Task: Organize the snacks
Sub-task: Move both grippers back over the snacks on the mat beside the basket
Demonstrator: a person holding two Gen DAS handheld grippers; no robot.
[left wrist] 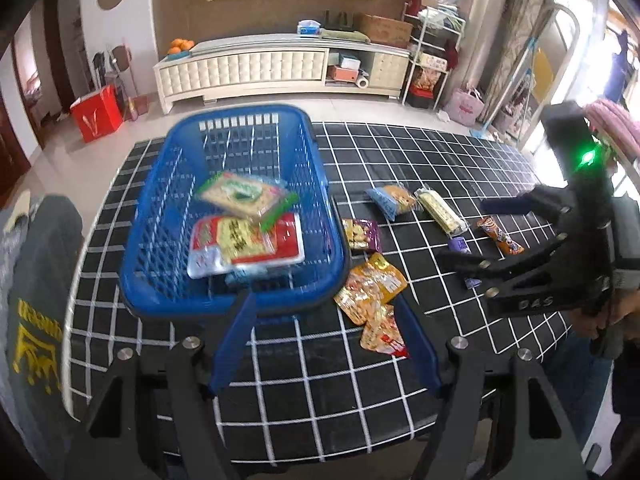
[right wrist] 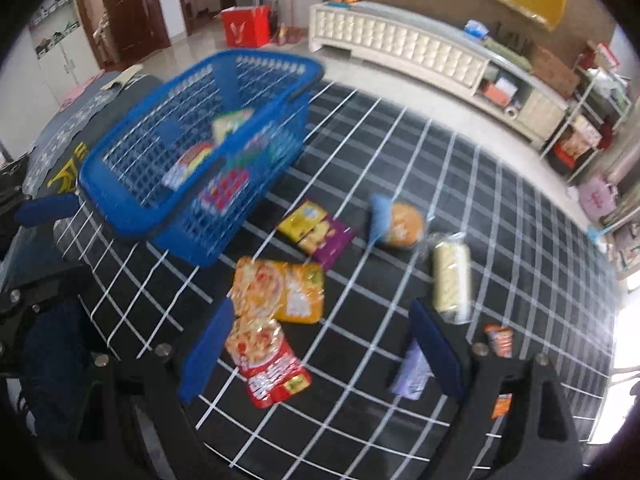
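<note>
A blue mesh basket (left wrist: 160, 216) (right wrist: 120, 196) stands on the black grid tablecloth (left wrist: 312, 384). Inside lie a beige-green pack (left wrist: 244, 196) and a red-yellow pack (left wrist: 248, 244). Loose snacks lie to its right: an orange-yellow pack (right wrist: 280, 288), a red pack (right wrist: 268, 364), a purple-yellow pack (right wrist: 320, 232), a blue-wrapped bun (right wrist: 396, 220), a pale wafer pack (right wrist: 450, 276), an orange bar (right wrist: 500, 340) and a lavender pack (right wrist: 412, 372). My left gripper (left wrist: 324, 344) hangs open and empty just in front of the basket. My right gripper (right wrist: 320, 354) (left wrist: 464, 230) is open above the red pack and lavender pack.
A grey printed garment (left wrist: 36, 300) lies at the table's left end. Beyond the table are a white TV cabinet (left wrist: 248, 68), a red box (left wrist: 98, 114) and metal shelves (left wrist: 432, 52). A hand (left wrist: 624, 312) holds the right gripper's handle.
</note>
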